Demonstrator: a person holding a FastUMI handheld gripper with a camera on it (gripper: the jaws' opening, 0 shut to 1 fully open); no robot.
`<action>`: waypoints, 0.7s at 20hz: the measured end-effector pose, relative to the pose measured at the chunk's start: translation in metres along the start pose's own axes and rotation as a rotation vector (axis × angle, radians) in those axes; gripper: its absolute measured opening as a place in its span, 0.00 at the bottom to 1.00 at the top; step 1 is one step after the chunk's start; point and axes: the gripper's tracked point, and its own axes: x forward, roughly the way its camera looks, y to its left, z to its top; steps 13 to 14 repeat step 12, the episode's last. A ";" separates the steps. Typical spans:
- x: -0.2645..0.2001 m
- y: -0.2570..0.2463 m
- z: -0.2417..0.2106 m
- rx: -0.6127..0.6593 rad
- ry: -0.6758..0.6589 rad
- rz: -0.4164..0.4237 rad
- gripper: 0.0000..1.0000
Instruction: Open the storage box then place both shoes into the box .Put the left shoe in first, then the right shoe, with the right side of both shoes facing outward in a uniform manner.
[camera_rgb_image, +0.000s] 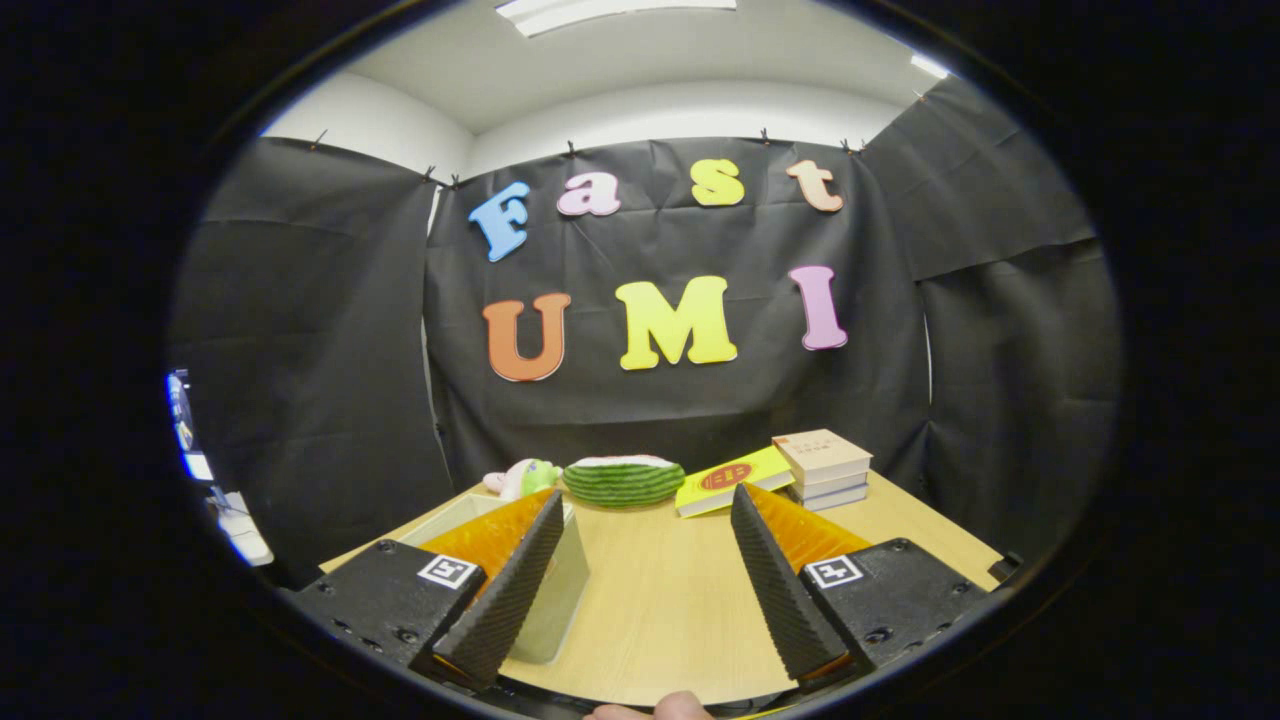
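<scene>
The gripper (640, 520) sits low over a light wooden table (660, 610), its 2 fingers spread wide apart with bare tabletop between them and nothing held. The left finger (510, 590) overlaps a pale box (550, 590), which stands on the table on that side; the box's open top and inner rim (462, 512) show just past the finger, and its near wall drops down beside the fingertip. Whether the finger touches the box cannot be told. The right finger (775, 590) is over bare table, apart from everything. Beyond the fingers, at the far edge of the table against the black cloth wall (660, 400), several things sit in a row. A small plush toy (522, 478), pale with a green part, lies on the left, just beside a striped green watermelon-like cushion (623, 482) with a white top. To the right of that, a yellow book (733, 480) leans flat and tilted against a stack of 3 books (825, 470), the top one tan. At the near edge, below the fingers, a bit of a person's finger (665, 708) shows. Far to the left, off the table, a lit screen (185, 425) and some pale objects (240, 530) stand against the cloth.
</scene>
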 end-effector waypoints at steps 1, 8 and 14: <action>-0.001 0.001 0.000 0.000 0.001 0.003 1.00; -0.003 0.009 0.002 -0.001 -0.004 0.014 1.00; -0.004 0.010 0.007 0.000 -0.018 0.008 1.00</action>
